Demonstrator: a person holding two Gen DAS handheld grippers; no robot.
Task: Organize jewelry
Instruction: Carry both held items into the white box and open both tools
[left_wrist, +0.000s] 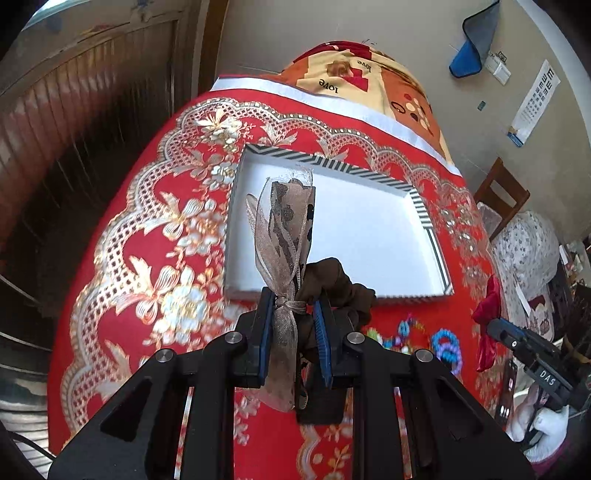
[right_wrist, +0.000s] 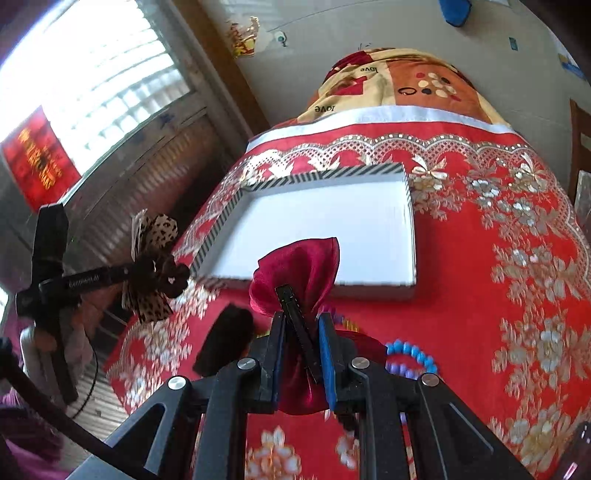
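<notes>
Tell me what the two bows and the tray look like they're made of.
Leopard-print bow: sheer, organza-like ribbon; the tray shows through it. Red bow: glossy, satin-like fabric with bright highlights. Tray: matte white, striped rim, probably cardboard.

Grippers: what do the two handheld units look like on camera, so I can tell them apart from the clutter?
Both look alike: black angular bodies with cut-out struts, round silver bolt heads and blue ribbed pads lining the fingers, as on the left gripper and the right gripper. White lettering marks the body sides: the left wrist view shows "DAS" on the right unit. A black cable trails by the left unit. No sleeves are visible.
</notes>
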